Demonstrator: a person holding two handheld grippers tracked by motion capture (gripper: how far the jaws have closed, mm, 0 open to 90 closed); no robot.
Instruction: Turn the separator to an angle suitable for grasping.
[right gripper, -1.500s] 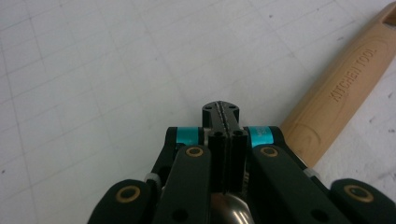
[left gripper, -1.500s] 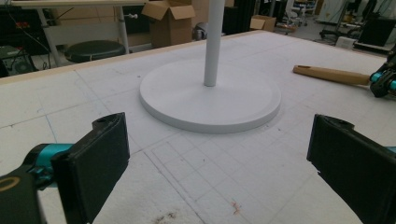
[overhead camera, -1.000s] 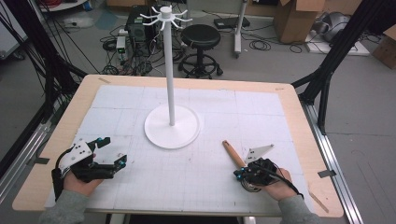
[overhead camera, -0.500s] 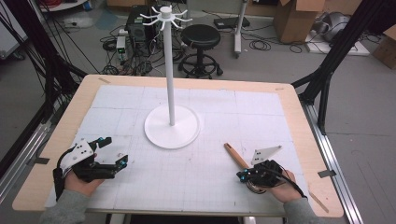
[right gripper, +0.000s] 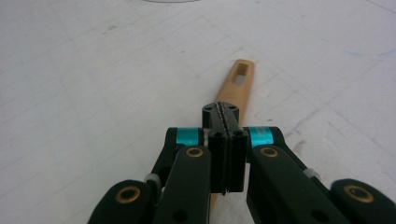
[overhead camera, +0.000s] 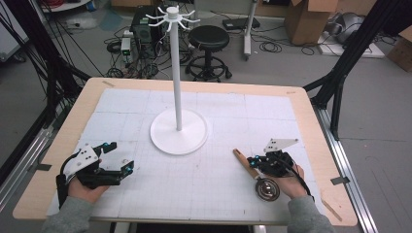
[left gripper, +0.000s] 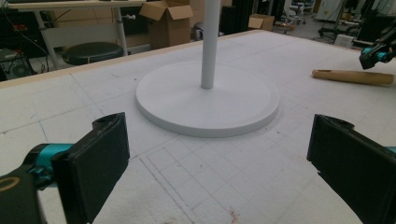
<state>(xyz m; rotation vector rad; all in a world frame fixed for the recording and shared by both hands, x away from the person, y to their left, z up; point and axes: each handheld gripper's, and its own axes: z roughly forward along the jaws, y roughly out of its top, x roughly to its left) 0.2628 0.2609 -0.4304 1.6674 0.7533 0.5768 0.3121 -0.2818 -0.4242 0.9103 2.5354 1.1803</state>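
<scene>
Right gripper (overhead camera: 253,162) of mine is pinched tight, jaws pressed together, low over the wooden handle (right gripper: 237,86) of a ladle-type tool. Can't tell whether it's actually clamped on that handle or just sitting on top. The tool's shiny metal bowl (overhead camera: 267,189) lies right by my right hand (overhead camera: 291,178), and the handle runs up-left out past the jaws. Left gripper (overhead camera: 127,165) sits wide open with nothing in it, near the table's front left, aimed at the white stand's round base (left gripper: 208,98).

Surface is a white gridded mat (overhead camera: 209,194) on a wooden table (overhead camera: 313,121). Plenty of bare mat between my hands. Beyond the far edge: a black stool (overhead camera: 208,38), cables, cardboard boxes (overhead camera: 311,17).
</scene>
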